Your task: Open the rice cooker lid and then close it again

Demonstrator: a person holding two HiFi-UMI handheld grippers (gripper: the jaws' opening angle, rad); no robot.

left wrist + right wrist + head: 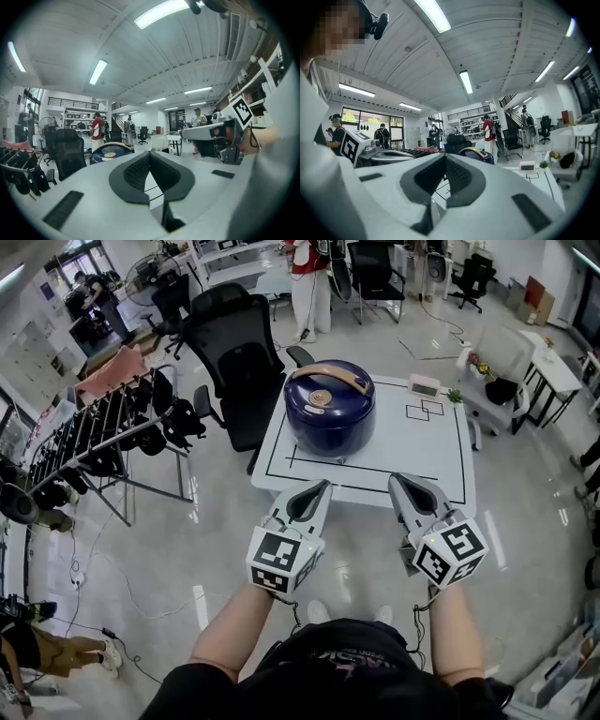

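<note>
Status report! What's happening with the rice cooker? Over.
Left hand-held gripper shut, empty. Right hand-held gripper shut, empty. Rice cooker lid down, untouched. Nothing in the way.

In the left gripper view, the left claw (150, 157) covers all of the rice cooker (108, 151) but its lid top; the right claw (445, 159) hides it likewise. The small white device (424, 384) on the desk (441, 456) has a screen too small to read. The head view's bottom edge cuts off the person (347, 671).

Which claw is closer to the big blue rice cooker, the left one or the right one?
Left. The left claw points almost straight at the rice cooker from its near side; the right claw is off to the cooker's right. Neither touches it.
</note>
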